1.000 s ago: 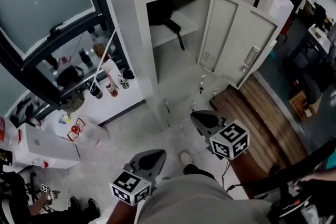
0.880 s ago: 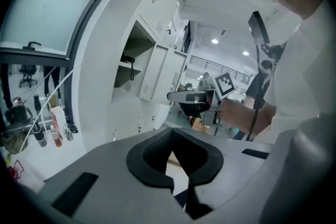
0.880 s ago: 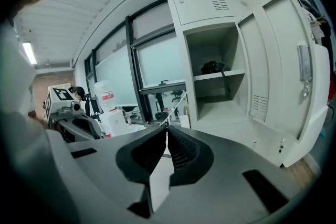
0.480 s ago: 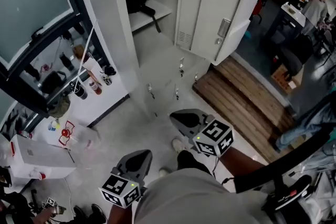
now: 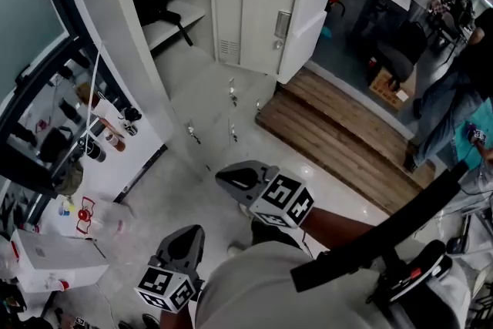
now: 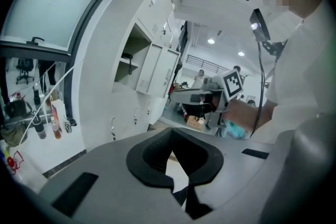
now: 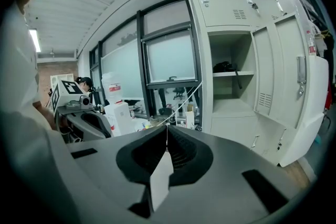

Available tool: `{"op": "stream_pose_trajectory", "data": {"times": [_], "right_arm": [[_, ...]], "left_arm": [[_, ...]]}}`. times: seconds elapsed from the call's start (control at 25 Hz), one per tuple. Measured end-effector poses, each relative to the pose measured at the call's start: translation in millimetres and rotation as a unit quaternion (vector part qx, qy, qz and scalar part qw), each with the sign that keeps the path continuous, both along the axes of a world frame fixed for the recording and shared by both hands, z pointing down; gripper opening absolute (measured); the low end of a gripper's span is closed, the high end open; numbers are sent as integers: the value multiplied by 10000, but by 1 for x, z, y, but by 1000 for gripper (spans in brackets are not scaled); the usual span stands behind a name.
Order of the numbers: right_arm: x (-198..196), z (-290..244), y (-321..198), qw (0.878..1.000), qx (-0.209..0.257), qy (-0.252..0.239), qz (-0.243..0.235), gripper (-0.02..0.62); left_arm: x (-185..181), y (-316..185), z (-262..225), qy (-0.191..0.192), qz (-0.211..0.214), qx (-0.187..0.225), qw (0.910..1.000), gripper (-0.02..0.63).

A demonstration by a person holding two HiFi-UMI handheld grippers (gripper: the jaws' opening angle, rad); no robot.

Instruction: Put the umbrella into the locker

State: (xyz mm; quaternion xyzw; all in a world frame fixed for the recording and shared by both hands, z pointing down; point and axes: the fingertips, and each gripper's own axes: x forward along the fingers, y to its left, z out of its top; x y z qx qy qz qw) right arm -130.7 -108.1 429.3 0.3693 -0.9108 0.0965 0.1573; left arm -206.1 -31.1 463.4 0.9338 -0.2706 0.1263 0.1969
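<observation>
umbrella: black, soft | shelf: flat | locker: pale metal

The tall pale grey locker is smooth painted metal with a soft shine. The brown plank step beside it is wood with lines of grain. The light floor is smooth and a bit shiny. The left gripper and right gripper are matt grey plastic with black ribbed pads. The big window is cloudy glass.

locker slid left in head view | right gripper and left gripper lower, leftward
</observation>
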Motion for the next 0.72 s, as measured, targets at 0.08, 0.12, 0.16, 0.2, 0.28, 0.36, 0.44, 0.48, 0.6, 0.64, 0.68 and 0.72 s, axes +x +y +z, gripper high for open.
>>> {"op": "stream_pose_trajectory", "data": {"times": [0.08,0.12,0.16,0.2,0.28,0.36,0.44,0.48,0.6,0.64,0.68,0.72], "right_arm": [[-1,0,1,10000,-2,14,-6,17],[-2,0,1,10000,7,22,-11,17],[-3,0,0,10000,16,23,-18,17],[-5,-1,-1,10000,24,20,-27,17],[-6,1,-1,10000,24,21,-41,17],[-6,3,-2,10000,15,40,-41,17],[-5,4,-3,10000,12,64,-34,17],[-5,3,-3,10000,15,66,-32,17],[-3,2,-5,10000,27,80,-44,17],[-3,3,-6,9999,23,91,-48,17],[-2,3,-7,9999,17,101,-52,17],[-2,3,-7,9999,10,111,-55,17]], "left_arm": [[-1,0,-1,8,-2,4,10000,11],[-2,0,0,18,-6,-1,10000,11],[-2,-1,0,29,-8,-13,10000,11],[-2,-1,0,42,-5,-31,10000,11],[-3,0,1,56,4,-57,10000,11],[-3,0,1,48,0,-55,10000,11],[-3,-1,0,45,-13,-52,10000,11],[-2,-1,0,46,-10,-46,10000,11],[0,-3,1,65,-2,-53,10000,11],[1,-3,2,75,1,-67,9999,11],[2,-4,2,86,5,-82,9999,11],[3,-4,2,98,8,-97,9999,11]]}}
